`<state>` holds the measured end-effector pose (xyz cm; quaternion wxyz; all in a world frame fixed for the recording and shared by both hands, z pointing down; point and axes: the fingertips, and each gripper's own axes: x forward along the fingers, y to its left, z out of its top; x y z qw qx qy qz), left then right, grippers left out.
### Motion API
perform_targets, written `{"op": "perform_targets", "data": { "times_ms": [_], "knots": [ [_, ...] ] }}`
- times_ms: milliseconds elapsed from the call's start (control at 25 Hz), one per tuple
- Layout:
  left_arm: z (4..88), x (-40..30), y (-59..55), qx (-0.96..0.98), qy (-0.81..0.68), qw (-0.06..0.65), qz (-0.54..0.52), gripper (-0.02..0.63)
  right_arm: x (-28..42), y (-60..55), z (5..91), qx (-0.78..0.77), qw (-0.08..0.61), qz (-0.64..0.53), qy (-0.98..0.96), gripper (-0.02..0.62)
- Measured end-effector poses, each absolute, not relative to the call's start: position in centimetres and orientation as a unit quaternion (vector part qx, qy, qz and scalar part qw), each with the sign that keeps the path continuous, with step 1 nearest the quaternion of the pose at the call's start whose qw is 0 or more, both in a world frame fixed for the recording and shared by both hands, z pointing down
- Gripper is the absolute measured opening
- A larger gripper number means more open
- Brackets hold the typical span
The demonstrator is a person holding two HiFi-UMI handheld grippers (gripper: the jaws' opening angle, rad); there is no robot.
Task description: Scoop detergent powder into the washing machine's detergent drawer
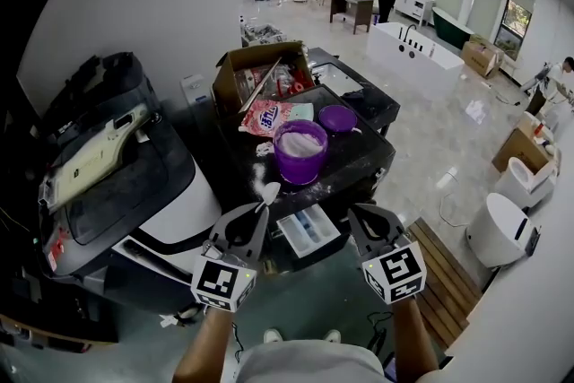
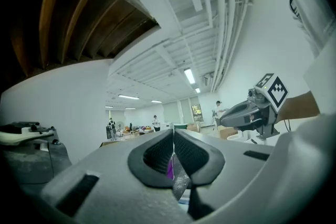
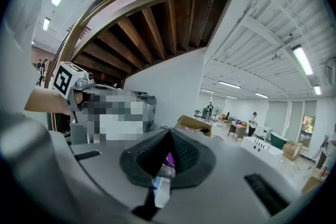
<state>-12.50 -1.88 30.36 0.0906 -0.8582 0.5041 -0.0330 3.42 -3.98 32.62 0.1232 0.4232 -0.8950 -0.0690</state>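
The purple tub (image 1: 300, 170) of white detergent powder stands on the dark speckled counter (image 1: 359, 159). Below it the white detergent drawer (image 1: 308, 230) is pulled out. My left gripper (image 1: 262, 204) is shut, its tips just left of the drawer and below the tub. A small white scoop-like piece (image 1: 269, 190) sits right at those tips; I cannot tell whether it is held. My right gripper (image 1: 359, 213) is shut, just right of the drawer. In the left gripper view the left gripper (image 2: 172, 136) has its jaws meeting. In the right gripper view the right gripper (image 3: 169, 134) shows the drawer (image 3: 161, 189) through the gap below.
A pink detergent bag (image 1: 269, 117), the purple lid (image 1: 338, 118) and an open cardboard box (image 1: 260, 72) lie behind the tub. A black and white washing machine (image 1: 126, 184) is at left. Wooden decking (image 1: 444, 278) is at right. People stand far back in the hall.
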Motion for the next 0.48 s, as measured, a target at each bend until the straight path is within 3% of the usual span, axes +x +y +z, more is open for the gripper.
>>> {"op": "perform_targets", "data": {
  "times_ms": [480],
  "knots": [
    [30.2, -11.8, -2.2, -0.858, 0.504, 0.088, -0.039, 0.014, 4.7, -4.5, 32.0, 0.433, 0.109, -0.078, -0.892, -0.003]
  ]
}}
